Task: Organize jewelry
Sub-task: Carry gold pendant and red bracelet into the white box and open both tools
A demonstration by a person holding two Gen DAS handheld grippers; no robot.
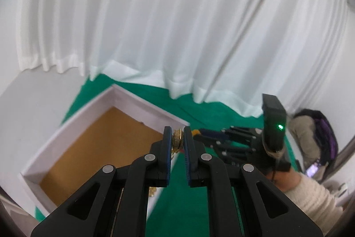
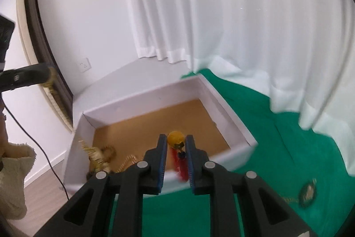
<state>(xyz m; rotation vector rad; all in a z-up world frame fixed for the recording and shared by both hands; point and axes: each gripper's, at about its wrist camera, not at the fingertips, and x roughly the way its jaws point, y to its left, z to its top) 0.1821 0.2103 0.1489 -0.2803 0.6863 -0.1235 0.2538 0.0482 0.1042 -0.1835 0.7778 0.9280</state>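
The left gripper (image 1: 178,141) pinches a stiff gold bangle stack (image 1: 177,140) flat-on. The right gripper (image 2: 175,143) nips what looks like a light tasselled earring (image 2: 176,141) by its yellow ball above the white box (image 2: 235,117); the tassel dangles soft.

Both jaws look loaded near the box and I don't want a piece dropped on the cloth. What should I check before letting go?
1. Left gripper holds the gold bangles: ok.
2. Right gripper holds the yellow tassel earring: ok.
3. Earring over the white box: ok, ball above the floor; tassel hangs by the near wall.
4. Bangles over the box: cannot tell, they sit at its corner.
5. Pendant lies on the green cloth: not ok.
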